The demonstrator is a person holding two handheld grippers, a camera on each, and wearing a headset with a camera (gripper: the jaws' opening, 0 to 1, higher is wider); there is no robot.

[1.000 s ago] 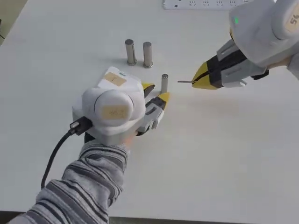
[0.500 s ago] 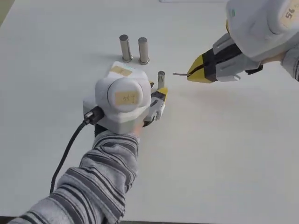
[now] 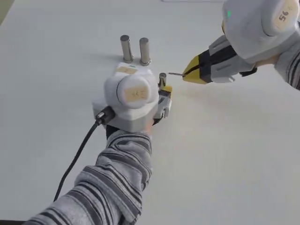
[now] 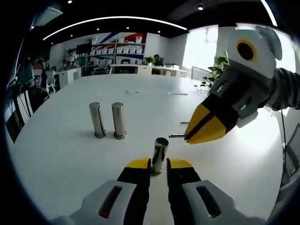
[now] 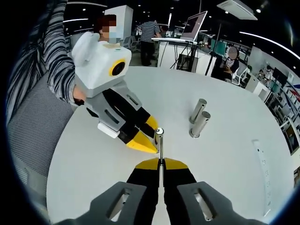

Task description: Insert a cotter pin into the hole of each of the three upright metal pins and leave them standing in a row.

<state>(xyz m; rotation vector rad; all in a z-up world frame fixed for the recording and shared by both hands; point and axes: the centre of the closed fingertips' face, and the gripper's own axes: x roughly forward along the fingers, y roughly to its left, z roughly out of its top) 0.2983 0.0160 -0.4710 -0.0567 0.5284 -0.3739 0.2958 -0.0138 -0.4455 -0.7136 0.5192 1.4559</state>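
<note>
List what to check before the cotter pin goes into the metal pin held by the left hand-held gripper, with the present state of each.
1. Left hand-held gripper shut on the near metal pin, pin upright: ok.
2. Right hand-held gripper clamped on the cotter pin, free end pointing at the near metal pin: ok.
3. Cotter pin level with the top part of the near metal pin, a small gap between them: ok.
4. Hole turned to face the cotter pin: cannot tell, the hole is too small to see.
5. Other two metal pins standing upright, apart from both grippers: ok.
</note>
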